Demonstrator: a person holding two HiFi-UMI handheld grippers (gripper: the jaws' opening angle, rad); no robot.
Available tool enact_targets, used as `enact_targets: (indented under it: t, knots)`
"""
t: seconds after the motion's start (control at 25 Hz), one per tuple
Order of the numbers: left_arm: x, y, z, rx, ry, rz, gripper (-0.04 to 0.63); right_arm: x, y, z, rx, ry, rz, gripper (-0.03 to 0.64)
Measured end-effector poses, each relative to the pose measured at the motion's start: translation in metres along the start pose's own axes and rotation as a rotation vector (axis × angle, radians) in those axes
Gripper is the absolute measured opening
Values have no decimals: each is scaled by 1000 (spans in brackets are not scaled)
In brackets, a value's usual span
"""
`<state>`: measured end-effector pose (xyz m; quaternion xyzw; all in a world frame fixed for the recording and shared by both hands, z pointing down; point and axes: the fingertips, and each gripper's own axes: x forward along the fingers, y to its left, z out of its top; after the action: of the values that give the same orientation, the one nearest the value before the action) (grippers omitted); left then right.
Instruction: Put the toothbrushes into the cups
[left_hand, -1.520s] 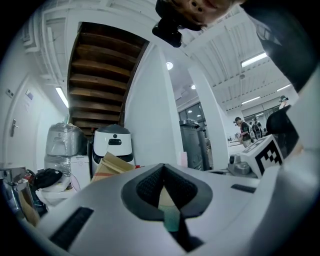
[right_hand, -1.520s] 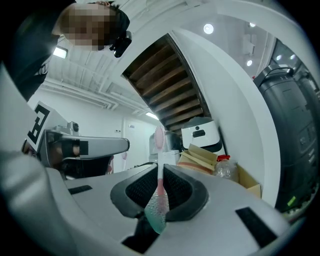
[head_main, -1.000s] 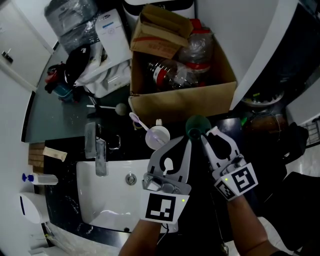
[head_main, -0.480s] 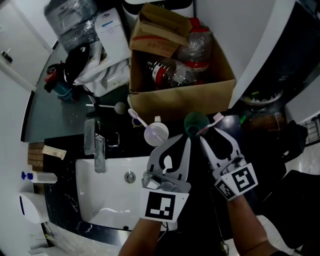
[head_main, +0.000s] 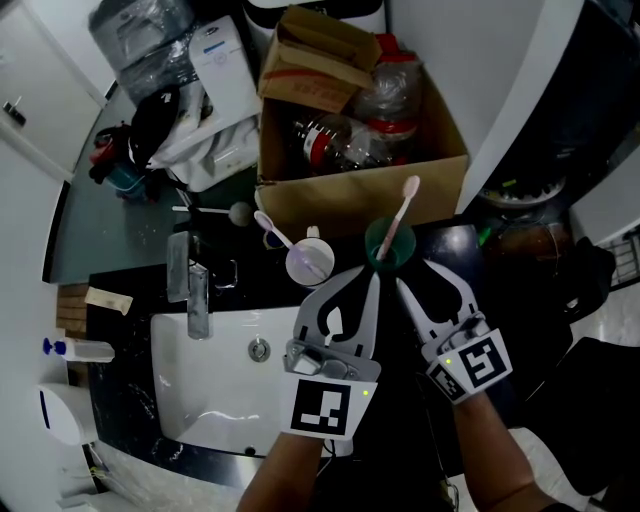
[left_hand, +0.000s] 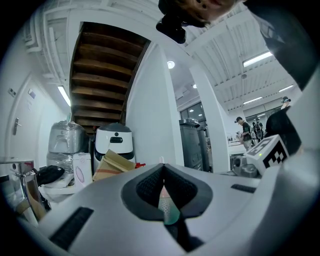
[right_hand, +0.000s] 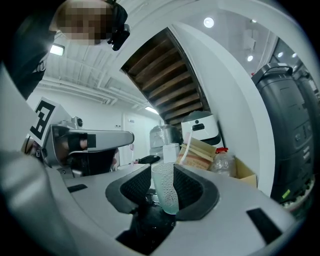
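My tally from here, pairs mostly.
I count two cups (head_main: 309, 263) (head_main: 386, 252), two toothbrushes (head_main: 267, 228) (head_main: 403, 207) and two grippers (head_main: 372, 279) (head_main: 412, 272); then one box (head_main: 360, 205), one sink (head_main: 220, 385) and one tap (head_main: 196, 292) on the worktop (head_main: 125, 290).

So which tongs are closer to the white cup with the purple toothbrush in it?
Left. The left tongs sit just beside the white cup, to its right and nearer the person. The right tongs are farther right, by the green cup.

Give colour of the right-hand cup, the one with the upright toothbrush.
Translucent green cup, with a pale pink toothbrush standing in it. The head view shows it best.
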<state>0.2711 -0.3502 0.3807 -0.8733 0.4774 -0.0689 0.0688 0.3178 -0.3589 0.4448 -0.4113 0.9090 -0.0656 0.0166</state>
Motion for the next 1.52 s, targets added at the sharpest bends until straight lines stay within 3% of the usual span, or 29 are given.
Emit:
enact_targets:
  t: [0.24,0.32,0.36,0.68,1.0,1.52]
  knots:
    - [-1,-4,-4,33,15,15,5,-5,0,-1,-20,0,3,123]
    - [0,-6,-6,30,17,17,5,-8,2,2,-70,-2,-4,38]
    - [0,-6,-7,27,18,19,5,-9,4,3,-99,0,-3,32]
    - [-1,-9,-3,10,1,35,5,-17,12,21,-150,-32,11,32]
    - [-15,-10,31,91,-29,41,5,-28,30,54,-208,-50,18,32]
    - [-76,11,95,123,-116,76,5,-48,101,130,-282,-152,49,32]
